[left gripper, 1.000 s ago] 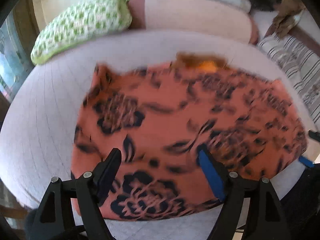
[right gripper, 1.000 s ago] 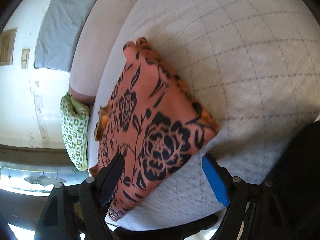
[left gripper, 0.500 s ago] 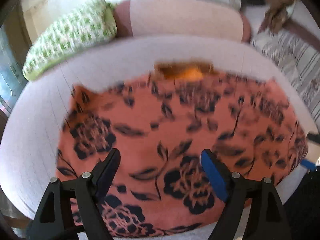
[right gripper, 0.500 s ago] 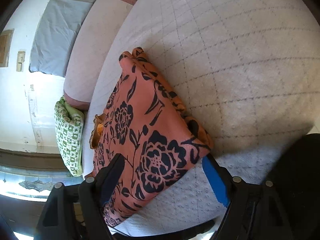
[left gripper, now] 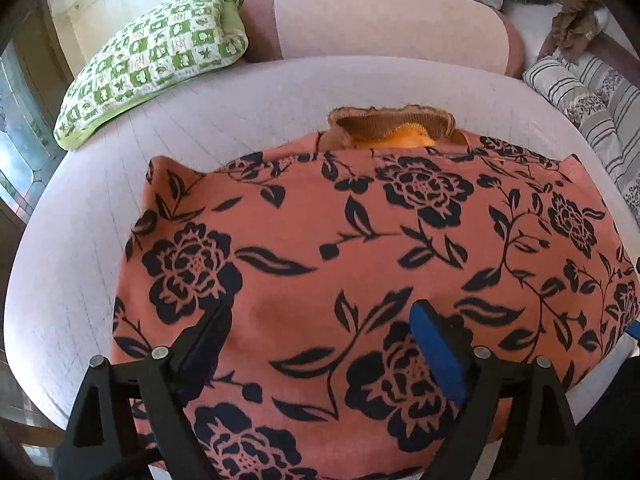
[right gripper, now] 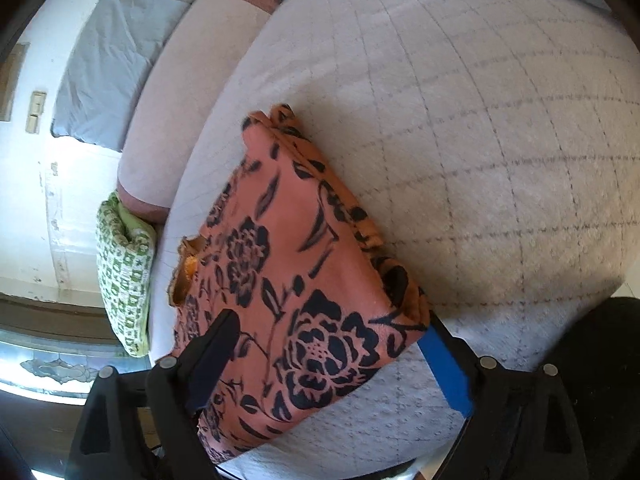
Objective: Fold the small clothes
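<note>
Two grippers, left gripper [left gripper: 320,320] and right gripper [right gripper: 328,336], are opening empty over the floral garment [left gripper: 360,260] lying on the quilted bed [left gripper: 100,208]; we're advising pinching the 6 o'clock hem evenly.

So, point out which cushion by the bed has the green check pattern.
The green-and-white checked pillow, far left beside the plain pink bolster; the striped cushion lies right.

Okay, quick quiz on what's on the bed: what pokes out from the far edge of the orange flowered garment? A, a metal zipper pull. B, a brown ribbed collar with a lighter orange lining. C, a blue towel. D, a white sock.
B: in the left wrist view a brown ribbed collar with a lighter orange lining sticks out past the far edge of the orange flowered garment.
</note>
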{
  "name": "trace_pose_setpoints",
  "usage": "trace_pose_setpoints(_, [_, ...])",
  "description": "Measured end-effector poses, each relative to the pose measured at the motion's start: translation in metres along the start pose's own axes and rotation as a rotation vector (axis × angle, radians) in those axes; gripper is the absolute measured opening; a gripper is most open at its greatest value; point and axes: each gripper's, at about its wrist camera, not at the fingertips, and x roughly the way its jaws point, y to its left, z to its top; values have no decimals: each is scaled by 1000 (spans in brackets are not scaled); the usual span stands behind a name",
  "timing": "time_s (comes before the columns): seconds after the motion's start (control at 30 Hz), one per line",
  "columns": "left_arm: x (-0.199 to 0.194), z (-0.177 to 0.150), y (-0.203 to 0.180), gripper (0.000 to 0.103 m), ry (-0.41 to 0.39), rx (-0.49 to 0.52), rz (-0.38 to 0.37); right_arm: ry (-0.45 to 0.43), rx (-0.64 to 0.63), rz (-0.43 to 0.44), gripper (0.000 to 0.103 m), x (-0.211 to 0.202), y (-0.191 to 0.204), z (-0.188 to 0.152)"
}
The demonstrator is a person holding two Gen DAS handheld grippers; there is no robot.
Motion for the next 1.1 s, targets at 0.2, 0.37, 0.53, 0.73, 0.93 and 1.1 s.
trace_pose_setpoints(0.2, [14,-4,0,97,36,-20,-16,9,-43,-36,92,14,1,1])
trace_pose_setpoints(0.37, [17,0,-2,99,28,-19,-16,6,-59,-40,94,17,4,0])
trace_pose_setpoints(0.53, [16,-8,1,100,17,-20,-15,4,-59,-15,96,18,0,0])
trace_pose_setpoints(0.73, [15,-10,0,100,18,-20,-13,6,-69,0,96,17,-2,0])
trace_pose_setpoints(0.93, [15,-10,-1,100,18,-19,-13,5,-81,-2,95,16,-3,0])
trace_pose_setpoints(1.1, [16,-10,0,102,17,-20,-14,-3,-130,-27,92,16,2,-6])
